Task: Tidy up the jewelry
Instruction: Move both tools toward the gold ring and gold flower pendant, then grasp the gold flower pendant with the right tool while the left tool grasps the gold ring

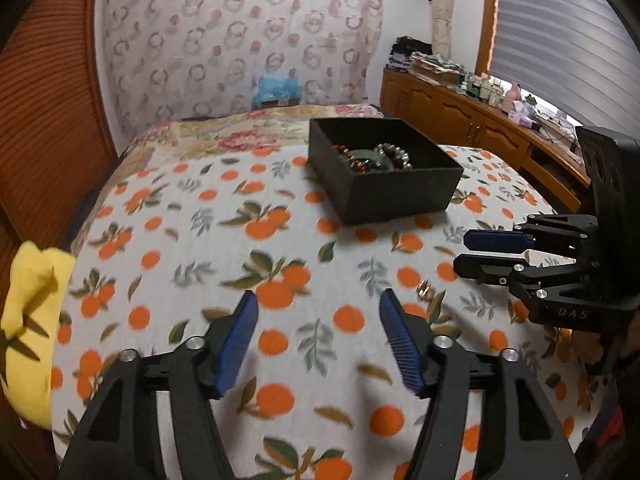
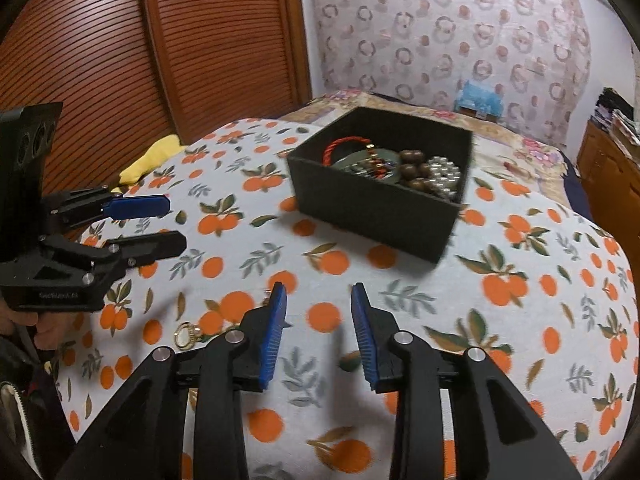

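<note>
Jewelry heaped, half-hidden in box

We see soft, even indoor light, with daylight coming through the window blind. The orange-print blanket looks smeared by motion blur, and both fisheye views bend strongly at dark corners.

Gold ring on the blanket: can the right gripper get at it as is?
Probably yes. The ring lies loose on the blanket just left of the open, empty right gripper, nothing covering it.
</note>
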### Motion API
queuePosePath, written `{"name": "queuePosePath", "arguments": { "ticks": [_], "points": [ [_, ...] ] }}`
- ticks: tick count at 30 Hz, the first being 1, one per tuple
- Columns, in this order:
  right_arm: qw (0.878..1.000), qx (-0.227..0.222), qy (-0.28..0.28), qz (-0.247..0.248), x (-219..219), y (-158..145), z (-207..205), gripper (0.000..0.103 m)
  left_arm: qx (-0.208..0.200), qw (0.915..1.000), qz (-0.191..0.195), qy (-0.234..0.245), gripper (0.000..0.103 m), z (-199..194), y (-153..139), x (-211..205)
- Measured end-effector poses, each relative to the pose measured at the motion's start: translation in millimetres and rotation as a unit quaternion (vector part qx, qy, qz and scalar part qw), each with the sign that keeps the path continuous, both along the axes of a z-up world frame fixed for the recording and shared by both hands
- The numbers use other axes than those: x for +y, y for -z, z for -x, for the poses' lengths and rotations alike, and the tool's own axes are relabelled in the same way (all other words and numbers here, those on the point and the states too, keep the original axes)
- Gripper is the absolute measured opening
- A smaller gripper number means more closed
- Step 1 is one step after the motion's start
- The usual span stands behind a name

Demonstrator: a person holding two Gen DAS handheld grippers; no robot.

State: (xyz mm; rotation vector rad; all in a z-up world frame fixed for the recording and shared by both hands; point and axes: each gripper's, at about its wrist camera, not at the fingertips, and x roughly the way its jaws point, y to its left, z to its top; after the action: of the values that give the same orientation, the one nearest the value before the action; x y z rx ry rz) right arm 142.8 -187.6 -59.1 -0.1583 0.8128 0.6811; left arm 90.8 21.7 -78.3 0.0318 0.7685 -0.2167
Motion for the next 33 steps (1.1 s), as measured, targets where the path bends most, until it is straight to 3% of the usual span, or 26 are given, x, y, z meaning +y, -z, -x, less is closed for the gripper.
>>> {"name": "queuePosePath", "arguments": {
  "ticks": [5, 14, 16, 31, 33],
  "points": [
    [1.0, 0.007, -0.021, 0.014, 18.5, 5.8, 3.9, 0.036, -0.002, 0.9999, 0.004, -0.011, 0.082, 7.9, 2.3, 8.7],
    [0.998, 0.003, -0.048, 0.049, 39.3, 13.0, 7.8, 0.035, 0.003, 0.9998, 0.003, -0.019, 0.082, 15.2, 2.0, 19.6],
    [0.997, 0.002, -0.046, 0.058, 41.0, 16.3, 6.4, 0.017, 0.004, 0.9999, 0.004, -0.016, 0.082, 17.8, 1.8, 18.9],
    [0.999, -0.006, -0.015, 0.03, 2.3, 3.0, 14.8, 0.017, 0.02, 0.9985, -0.009, 0.05, 0.082, 25.3, 12.8, -25.7],
    [0.999, -0.007, -0.011, 0.03, -2.6, 2.1, 15.4, 0.017, 0.021, 0.9978, -0.017, 0.061, 0.075, 25.8, 14.3, -34.4]
  ]
}}
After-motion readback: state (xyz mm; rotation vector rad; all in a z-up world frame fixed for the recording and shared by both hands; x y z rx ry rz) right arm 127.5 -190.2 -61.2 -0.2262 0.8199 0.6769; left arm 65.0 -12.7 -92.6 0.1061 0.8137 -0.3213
